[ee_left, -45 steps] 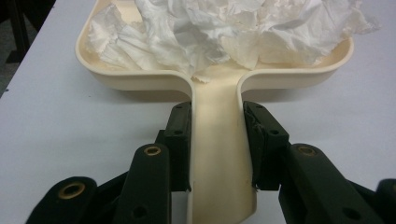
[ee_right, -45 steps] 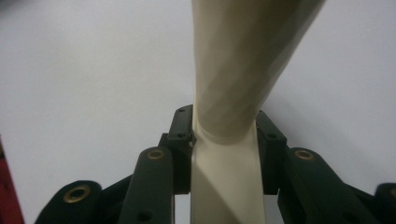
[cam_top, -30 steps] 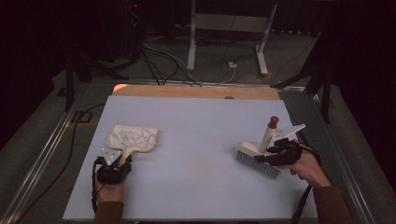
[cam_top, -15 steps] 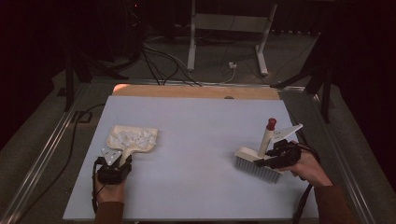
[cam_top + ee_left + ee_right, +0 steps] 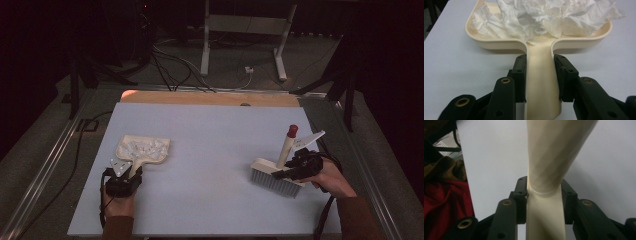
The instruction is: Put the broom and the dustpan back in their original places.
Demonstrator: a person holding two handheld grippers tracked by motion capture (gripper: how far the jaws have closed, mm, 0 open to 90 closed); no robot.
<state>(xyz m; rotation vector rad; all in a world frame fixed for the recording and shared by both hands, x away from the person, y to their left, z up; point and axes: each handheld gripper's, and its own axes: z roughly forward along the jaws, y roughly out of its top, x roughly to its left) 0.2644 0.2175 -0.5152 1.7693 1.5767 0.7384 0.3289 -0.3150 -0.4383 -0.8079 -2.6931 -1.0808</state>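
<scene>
Clearly the big picture holds: the table [image 5: 210, 150] carries a cream dustpan [image 5: 145, 150] at its left and a cream brush [image 5: 277, 175] at its right, well apart, with bare blue surface between them. Across the last second the dustpan has not shifted; it lies flat with its handle pointing back toward the person.

What has changed is the brush. It has slid a little toward the person and the table's right side, and its bristle block now rests slightly nearer the front edge, while the red-tipped handle leans up and away as before. That looks like a withdrawal after a sweep rather than the start of one, since no loose scrap shows on the blue surface between the tools.

The left gripper [image 5: 540, 65] stays clamped on the dustpan's handle, one jaw pressed to each side just behind the pan. The right gripper [image 5: 544, 190] stays clamped likewise on the brush's handle, at the narrow waist where the shaft flares.

Smallest, and the point of the work: the crumpled white paper [image 5: 549, 17] sits heaped inside the dustpan against its back wall. My reading is that the sweeping is done and the emptying comes next.
</scene>
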